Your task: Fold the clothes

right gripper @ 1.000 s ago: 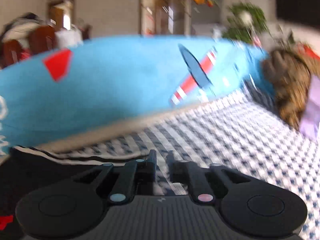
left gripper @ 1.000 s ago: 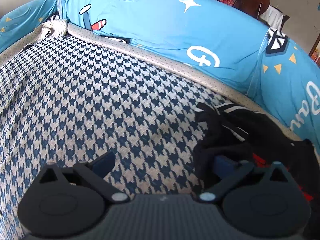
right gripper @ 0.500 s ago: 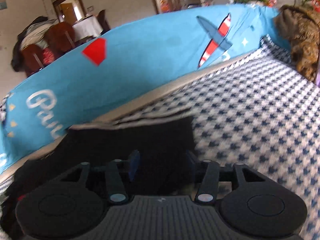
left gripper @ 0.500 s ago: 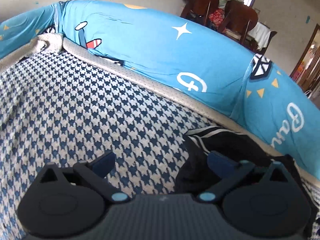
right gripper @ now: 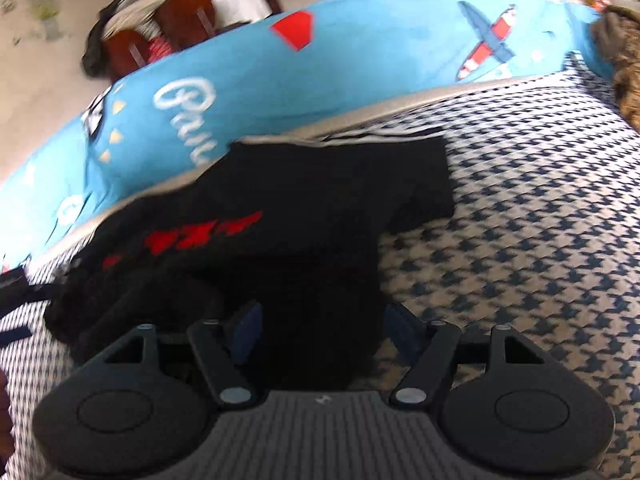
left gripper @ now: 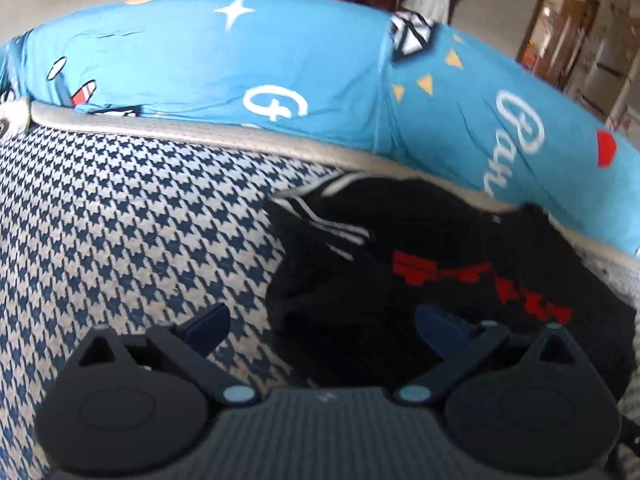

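The right hand-held gripper (right gripper: 320, 330) has just been opening, jaws apart over the crumpled black red-printed garment (right gripper: 288, 216); left hand-held gripper (left gripper: 320, 328) gapes too, so regrasping comes next.

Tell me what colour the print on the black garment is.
Red, on the black garment; the print shows best in the left wrist view.

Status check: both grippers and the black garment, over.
Left gripper open, empty. Right gripper jaws just been opening, black cloth between them, not pinched. Black garment with red print bunched on houndstooth cover. Nothing in the way.
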The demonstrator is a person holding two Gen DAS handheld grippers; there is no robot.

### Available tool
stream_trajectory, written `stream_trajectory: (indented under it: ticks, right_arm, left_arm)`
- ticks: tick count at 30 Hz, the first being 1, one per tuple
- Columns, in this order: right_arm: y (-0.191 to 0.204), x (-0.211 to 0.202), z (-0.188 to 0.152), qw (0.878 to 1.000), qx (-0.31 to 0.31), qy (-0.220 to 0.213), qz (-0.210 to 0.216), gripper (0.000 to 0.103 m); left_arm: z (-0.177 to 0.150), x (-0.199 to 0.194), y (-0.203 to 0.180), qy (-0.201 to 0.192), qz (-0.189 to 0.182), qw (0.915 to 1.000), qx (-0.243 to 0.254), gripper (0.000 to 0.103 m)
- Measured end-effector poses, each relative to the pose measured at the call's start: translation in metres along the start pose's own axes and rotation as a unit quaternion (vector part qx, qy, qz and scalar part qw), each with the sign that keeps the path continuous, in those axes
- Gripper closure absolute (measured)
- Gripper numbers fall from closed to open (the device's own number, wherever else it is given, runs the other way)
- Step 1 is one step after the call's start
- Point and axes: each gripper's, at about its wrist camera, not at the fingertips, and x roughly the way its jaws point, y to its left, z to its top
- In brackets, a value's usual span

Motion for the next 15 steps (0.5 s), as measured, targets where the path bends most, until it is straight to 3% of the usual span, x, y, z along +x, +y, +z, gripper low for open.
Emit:
stream_trajectory:
  ticks: [8, 13, 15]
  right_arm:
    - [0.02, 0.005, -0.013, 0.999, -0.026, 0.018, 0.039, 0.034]
    - [0.027, 0.014, -0.017, 0.998, -0.038, 0.033, 0.043, 0.034]
    - [0.028, 0.017, -0.018, 0.998, -0.038, 0.039, 0.043, 0.034]
  left_arm:
    - [-0.008, 0.027, -0.005, 0.003, 0.023, 0.9997, 0.011, 0.0]
    - [-0.007, 0.027, 0.014, -0.007, 0.042, 0.9985, -0.035, 0.005]
    - [-0.004, 0.023, 0.024, -0.018, 0.065, 0.9964, -0.051, 0.006]
